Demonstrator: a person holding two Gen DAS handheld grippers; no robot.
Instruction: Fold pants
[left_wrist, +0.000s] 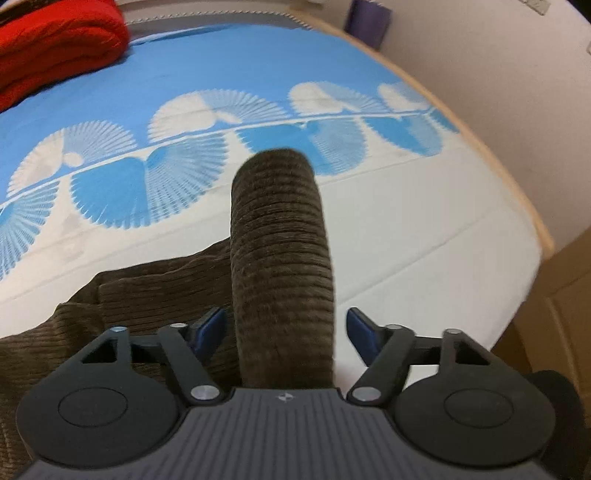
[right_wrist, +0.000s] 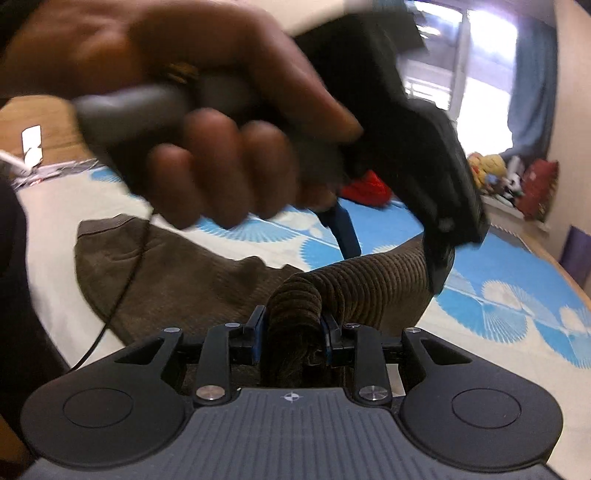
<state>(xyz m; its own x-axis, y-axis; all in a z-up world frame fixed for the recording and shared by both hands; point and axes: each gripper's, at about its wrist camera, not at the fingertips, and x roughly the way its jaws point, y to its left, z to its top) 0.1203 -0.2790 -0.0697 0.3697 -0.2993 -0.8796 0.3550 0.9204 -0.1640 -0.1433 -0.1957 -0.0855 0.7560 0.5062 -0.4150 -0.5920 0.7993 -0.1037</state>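
Observation:
Brown corduroy pants (left_wrist: 159, 295) lie on a blue-and-white patterned bed cover (left_wrist: 221, 74). In the left wrist view a raised fold of the pants (left_wrist: 279, 251) stands up between the blue fingers of my left gripper (left_wrist: 286, 334), which is open with its jaws wide on either side of the fold. In the right wrist view my right gripper (right_wrist: 293, 332) is shut on a bunched edge of the pants (right_wrist: 295, 306). The rest of the pants (right_wrist: 166, 273) spreads left on the bed. The left gripper (right_wrist: 424, 177) and the hand holding it hang blurred just above the raised fold.
A red folded blanket (left_wrist: 55, 48) lies at the far left of the bed. The bed's wooden edge (left_wrist: 509, 166) curves on the right, with a wall beyond. A black cable (right_wrist: 122, 295) crosses the pants. A window and cushions (right_wrist: 517, 177) stand at the far side.

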